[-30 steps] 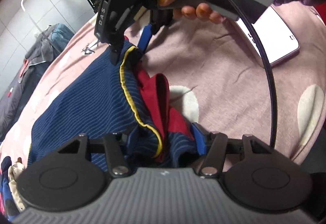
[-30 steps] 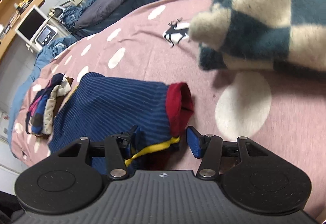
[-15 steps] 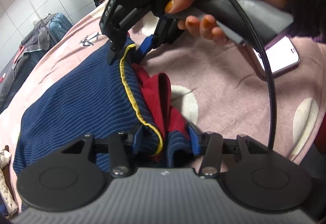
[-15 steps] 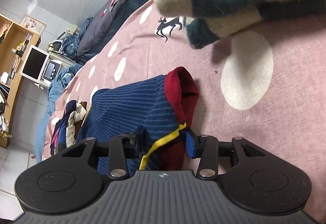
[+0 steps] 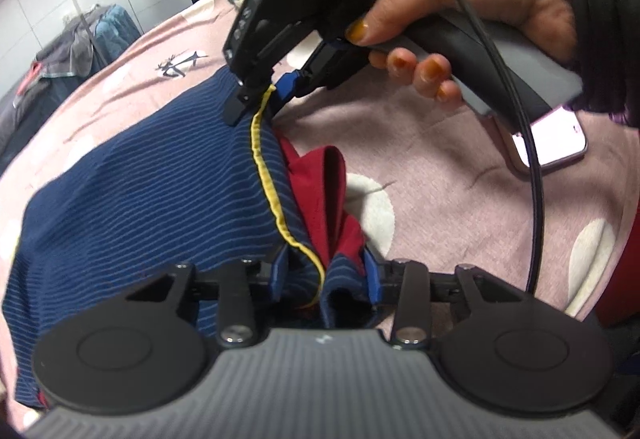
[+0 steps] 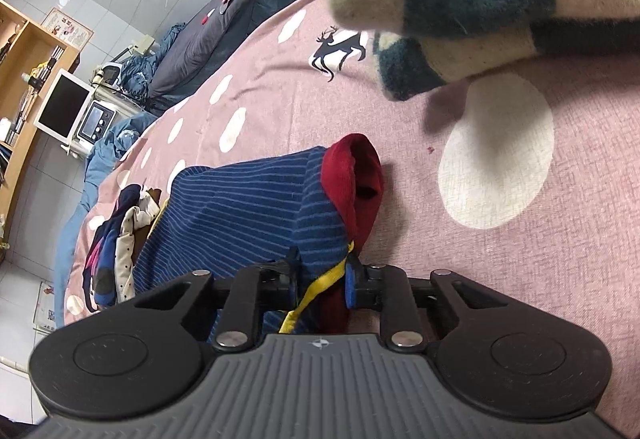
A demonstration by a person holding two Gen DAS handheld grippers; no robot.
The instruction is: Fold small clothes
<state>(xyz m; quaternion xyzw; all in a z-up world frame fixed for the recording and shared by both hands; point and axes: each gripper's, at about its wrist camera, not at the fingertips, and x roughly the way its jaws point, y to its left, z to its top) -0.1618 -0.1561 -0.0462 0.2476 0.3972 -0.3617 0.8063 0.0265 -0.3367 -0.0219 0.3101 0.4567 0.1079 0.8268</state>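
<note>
garment (image 5: 152,207), navy striped with yellow trim, lies on pink bedspread (image 5: 440,167). left gripper (image 5: 324,275) and right gripper (image 6: 322,275) both closing narrow on bunched yellow-trimmed edge, cloth between jaws. step: gripping the edge to fold. next probably needs both lifting together, carrying edge across evenly.

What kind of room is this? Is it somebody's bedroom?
Probably a bedroom. The clothes lie on a pink spotted bedspread, bedding is heaped beyond it, and a wooden bookshelf and a small monitor stand by the wall.
</note>
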